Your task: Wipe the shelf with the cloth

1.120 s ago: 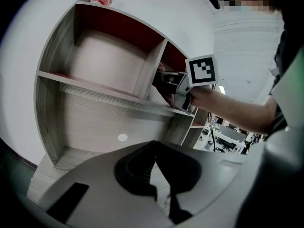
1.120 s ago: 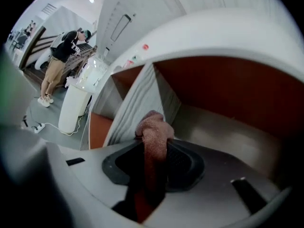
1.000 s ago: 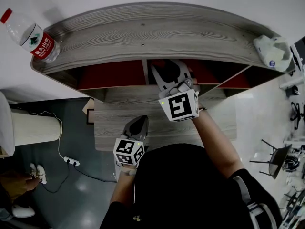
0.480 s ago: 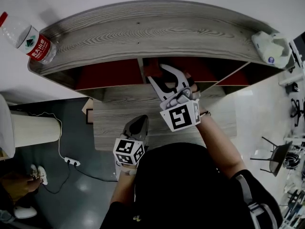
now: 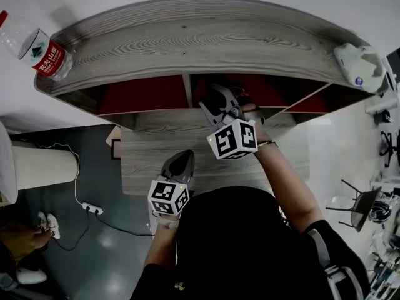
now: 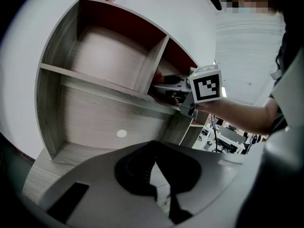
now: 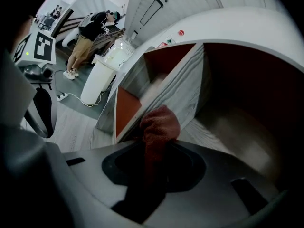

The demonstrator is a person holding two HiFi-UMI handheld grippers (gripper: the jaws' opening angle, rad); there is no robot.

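The grey wooden shelf (image 5: 187, 42) has red-backed compartments. My right gripper (image 5: 219, 102) reaches into the middle compartment, just right of the upright divider (image 5: 189, 92). In the right gripper view it (image 7: 154, 148) is shut on a reddish-brown cloth (image 7: 159, 127), whose bunched end sticks out past the jaws near the divider (image 7: 185, 87) and above the shelf board (image 7: 228, 132). My left gripper (image 5: 178, 164) hangs back in front of the lower shelf; its jaws (image 6: 154, 148) meet at the tips with nothing between them. From the left gripper view the right gripper (image 6: 161, 85) lies on the middle board.
A water bottle (image 5: 37, 45) lies on the shelf top at the left, and a white object (image 5: 359, 64) at its right end. A white bin (image 5: 37, 167) and a power strip (image 5: 94, 211) are on the floor to the left. A person (image 7: 92, 32) stands far off.
The right gripper drew back slightly toward me, then pushed into the compartment again with the cloth still in its jaws. The left gripper has not moved.
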